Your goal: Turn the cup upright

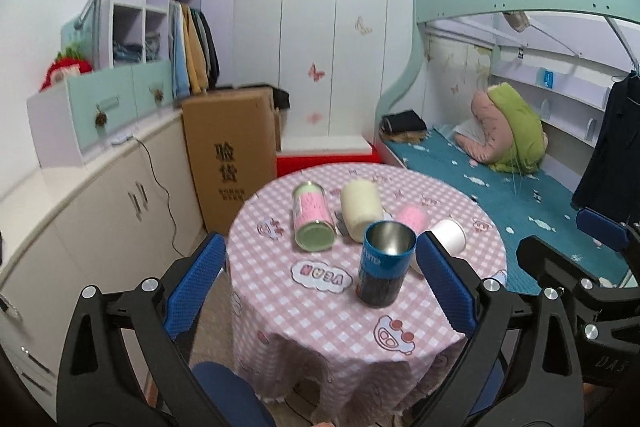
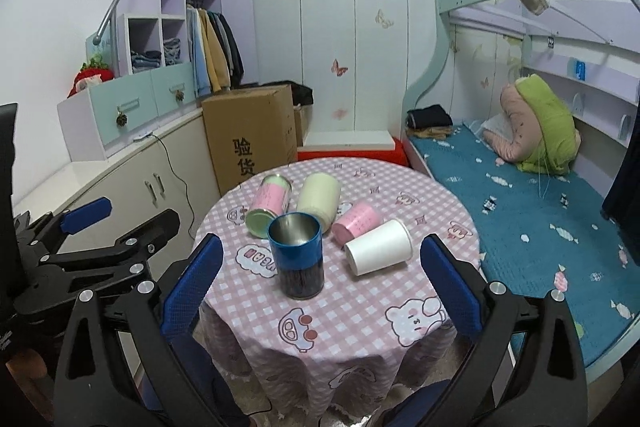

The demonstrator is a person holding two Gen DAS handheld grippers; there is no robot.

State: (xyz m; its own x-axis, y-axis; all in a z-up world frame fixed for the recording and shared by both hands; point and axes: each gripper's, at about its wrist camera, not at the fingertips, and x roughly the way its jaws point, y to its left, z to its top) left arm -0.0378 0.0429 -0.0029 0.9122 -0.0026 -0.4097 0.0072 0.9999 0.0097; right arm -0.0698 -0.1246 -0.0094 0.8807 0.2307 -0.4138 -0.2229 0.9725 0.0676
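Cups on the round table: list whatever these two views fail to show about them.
- Lying white paper cup: left wrist view, body hidden behind the upright blue metal cup and a blue finger pad.
- Lying pink cup: mouth faces away in both views.
- Blue metal cup's label: blurred, unreadable in both.
- Cream cup: near end hidden behind the blue cup, right wrist view.

White wardrobe doors (image 2: 352,39) with butterfly stickers fill the far wall. A teal bunk bed (image 2: 532,227) stands right. A cardboard box (image 2: 252,135) leans by cream cabinets (image 2: 132,183) on the left.
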